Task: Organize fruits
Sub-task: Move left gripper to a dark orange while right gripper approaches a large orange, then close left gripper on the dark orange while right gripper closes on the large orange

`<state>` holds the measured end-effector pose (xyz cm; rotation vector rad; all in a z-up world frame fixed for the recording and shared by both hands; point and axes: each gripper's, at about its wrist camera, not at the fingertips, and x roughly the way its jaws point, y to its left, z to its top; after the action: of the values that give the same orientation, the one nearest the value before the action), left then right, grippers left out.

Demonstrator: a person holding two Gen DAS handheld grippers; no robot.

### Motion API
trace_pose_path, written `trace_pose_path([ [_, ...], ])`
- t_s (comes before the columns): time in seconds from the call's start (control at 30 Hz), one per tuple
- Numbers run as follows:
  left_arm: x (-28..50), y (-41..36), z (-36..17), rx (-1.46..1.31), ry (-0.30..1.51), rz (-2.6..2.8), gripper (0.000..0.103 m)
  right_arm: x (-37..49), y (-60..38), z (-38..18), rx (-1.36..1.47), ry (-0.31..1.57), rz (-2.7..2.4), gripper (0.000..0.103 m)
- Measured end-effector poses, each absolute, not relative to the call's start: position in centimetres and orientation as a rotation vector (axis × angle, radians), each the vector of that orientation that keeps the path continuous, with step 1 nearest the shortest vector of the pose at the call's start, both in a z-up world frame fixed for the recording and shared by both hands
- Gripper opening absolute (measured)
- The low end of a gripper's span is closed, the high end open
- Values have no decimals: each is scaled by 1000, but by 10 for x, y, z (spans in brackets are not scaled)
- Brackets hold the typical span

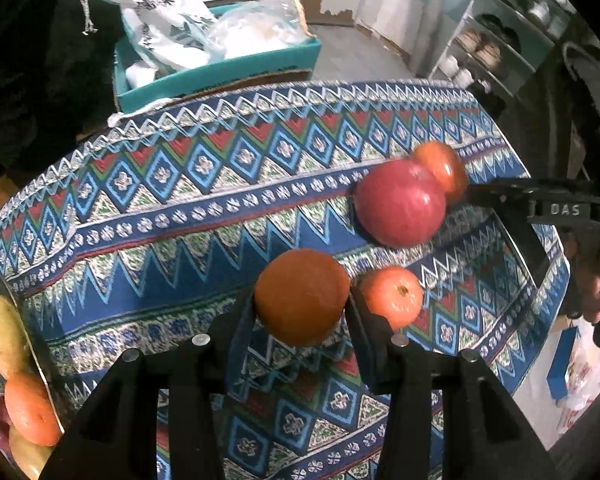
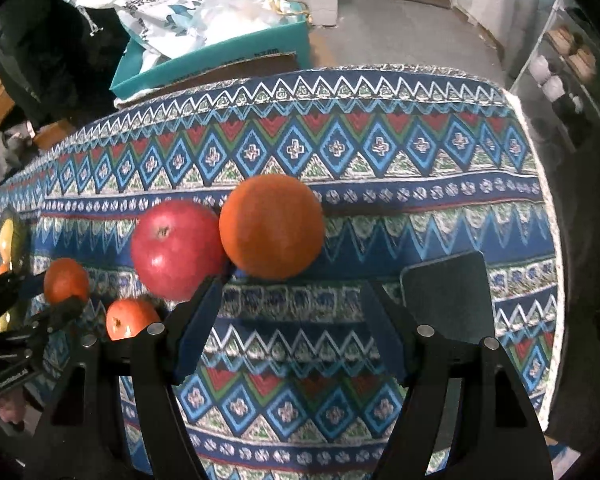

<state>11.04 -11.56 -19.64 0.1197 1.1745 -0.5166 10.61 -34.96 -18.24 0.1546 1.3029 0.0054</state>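
Orange (image 1: 302, 297) sits clamped in the left gripper (image 1: 302, 308), lower centre of its view, bowl (image 1: 40, 364) at lower left; right gripper (image 2: 292, 300) gapes empty, second orange (image 2: 272, 226) just beyond its fingertips, upper centre.

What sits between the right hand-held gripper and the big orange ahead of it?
Nothing: in the right wrist view only bare patterned tablecloth lies between the open right hand-held gripper and the orange. The red apple sits beside the orange.
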Motion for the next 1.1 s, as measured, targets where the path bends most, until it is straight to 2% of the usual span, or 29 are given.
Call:
trace_pose_path([
  [0.57, 125, -97, -193, 76, 1171, -484, 46, 155, -345, -227, 249, 1359, 73, 73],
  [0.63, 126, -93, -193, 74, 1171, -476, 46, 157, -344, -233, 250, 1376, 72, 69],
  [1.1, 124, -83, -178, 61, 1138, -450, 46, 142, -334, -209, 142, 1270, 2, 64],
])
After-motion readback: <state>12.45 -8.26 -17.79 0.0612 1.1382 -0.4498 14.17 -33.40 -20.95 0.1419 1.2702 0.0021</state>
